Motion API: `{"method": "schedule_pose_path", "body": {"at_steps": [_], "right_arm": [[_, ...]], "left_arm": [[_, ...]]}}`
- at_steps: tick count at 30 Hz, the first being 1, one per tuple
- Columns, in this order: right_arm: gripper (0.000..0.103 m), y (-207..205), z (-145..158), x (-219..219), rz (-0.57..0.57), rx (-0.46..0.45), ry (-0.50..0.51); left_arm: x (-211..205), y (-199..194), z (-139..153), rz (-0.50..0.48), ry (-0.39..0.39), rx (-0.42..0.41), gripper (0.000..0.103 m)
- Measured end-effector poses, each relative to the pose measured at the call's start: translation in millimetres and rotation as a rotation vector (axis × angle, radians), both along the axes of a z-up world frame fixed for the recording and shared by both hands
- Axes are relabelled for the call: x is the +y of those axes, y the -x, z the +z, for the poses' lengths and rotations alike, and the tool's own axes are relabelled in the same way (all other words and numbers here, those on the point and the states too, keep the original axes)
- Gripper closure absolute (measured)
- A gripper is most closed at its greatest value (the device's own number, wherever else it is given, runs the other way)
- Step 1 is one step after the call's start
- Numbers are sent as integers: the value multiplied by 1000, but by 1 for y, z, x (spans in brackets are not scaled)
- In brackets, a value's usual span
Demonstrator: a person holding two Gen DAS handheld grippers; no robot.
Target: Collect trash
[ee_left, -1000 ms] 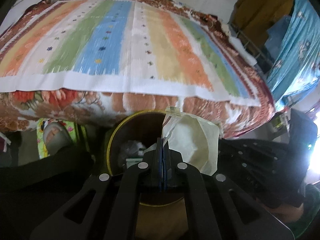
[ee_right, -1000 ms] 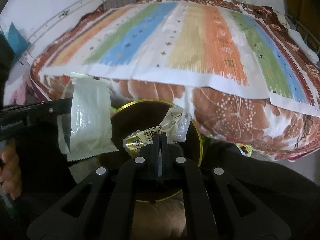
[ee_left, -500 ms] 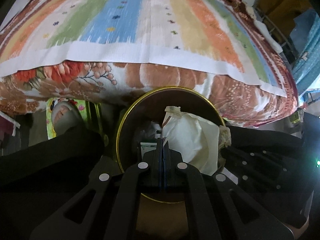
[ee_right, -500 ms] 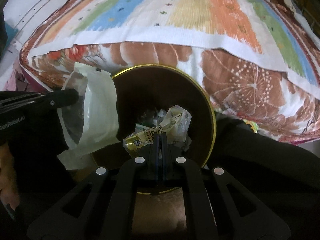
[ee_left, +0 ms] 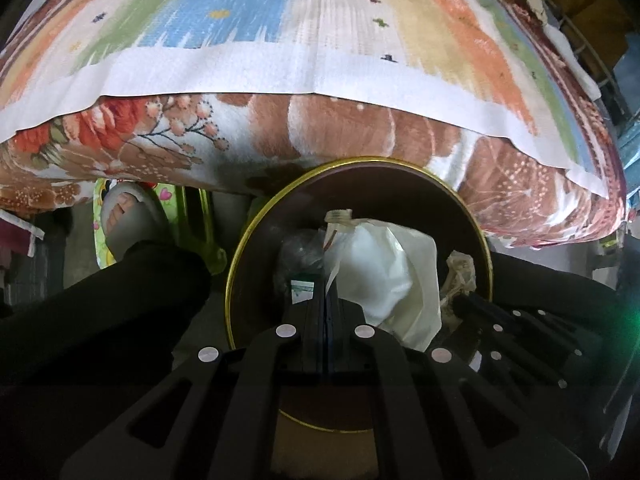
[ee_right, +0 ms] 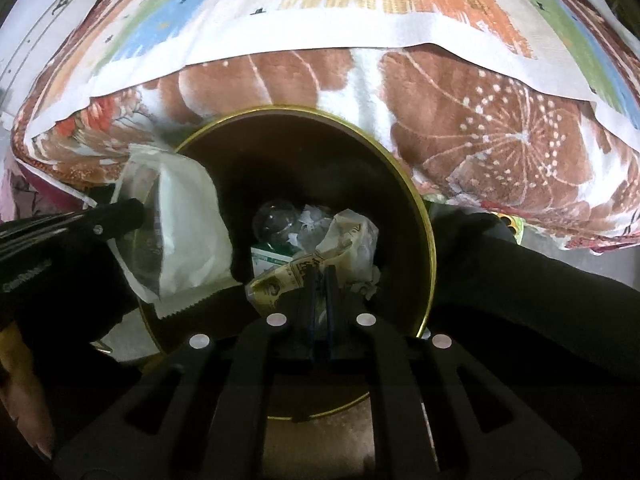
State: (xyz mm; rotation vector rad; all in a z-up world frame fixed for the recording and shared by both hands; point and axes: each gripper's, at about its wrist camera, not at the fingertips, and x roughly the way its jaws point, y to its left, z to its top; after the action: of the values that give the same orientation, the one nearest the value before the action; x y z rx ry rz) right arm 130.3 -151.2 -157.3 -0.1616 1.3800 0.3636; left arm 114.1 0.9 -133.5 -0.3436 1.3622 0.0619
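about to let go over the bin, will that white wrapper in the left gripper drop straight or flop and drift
Probably flop and drift: the white wrapper looks thin and creased, sagging sideways from the left gripper. It seems empty, so likely light. It partly overhangs the bin's gold rim in the right wrist view, so it may snag there.

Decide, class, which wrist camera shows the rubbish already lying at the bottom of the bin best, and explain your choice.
The right wrist view: it looks straight down into the bin, showing the green-and-white carton, a clear rounded piece and crumpled scraps. In the left wrist view, the white wrapper held by the left gripper covers most of the bottom.
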Motion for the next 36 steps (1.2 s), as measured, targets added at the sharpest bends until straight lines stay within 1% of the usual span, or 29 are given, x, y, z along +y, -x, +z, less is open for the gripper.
{"method": "schedule_pose_path", "body": {"at_steps": [1,2,4,5,6,8,11,16,19,20,22,24,26,28,33,34,35,36], "right_arm": [[98,-1,-2,0,-6,2,2],[95,-3,-4,0,-12,4,2],[80,-5,-7,3,-16,8,-1],[68,-5,-7,3,-16,5,-1],[65,-4,-6,4,-15,2,-8],[65,-4,-2,6,-9,-5,-25],[63,-4,4,4,-24,-14,-43],[60,-1,19,-4,-48,-22,-91],[57,3,31,-7,-49,-37,-127],[54,6,36,-7,-45,-44,-140],[54,10,44,-9,-38,-53,-169],[53,16,56,-9,-25,-75,-188],[50,23,68,-11,-3,-111,-189],[48,28,78,-12,17,-144,-186],[41,41,100,-24,30,-212,-198],[41,44,105,-25,35,-236,-186],[37,48,111,-28,40,-262,-191],[34,51,116,-31,41,-269,-206]], "left_arm": [[1,-3,-2,7,-6,2,103],[2,-6,-3,13,-8,5,103],[5,-11,-7,33,-2,12,101],[8,-12,-9,54,5,10,95],[11,-13,-9,73,16,5,91],[20,-12,-4,117,54,-19,75],[29,-9,8,150,88,-65,74],[34,-3,18,159,134,-87,74],[33,1,28,137,114,-111,70],[32,2,31,130,102,-122,66],[32,7,41,116,93,-151,61],[31,12,51,98,94,-183,58],[29,21,63,66,73,-218,54],[28,28,71,45,60,-245,53],[21,46,95,-11,23,-314,42],[19,51,99,-21,18,-324,39],[17,57,103,-38,22,-333,37],[16,63,106,-54,25,-339,37]]}}
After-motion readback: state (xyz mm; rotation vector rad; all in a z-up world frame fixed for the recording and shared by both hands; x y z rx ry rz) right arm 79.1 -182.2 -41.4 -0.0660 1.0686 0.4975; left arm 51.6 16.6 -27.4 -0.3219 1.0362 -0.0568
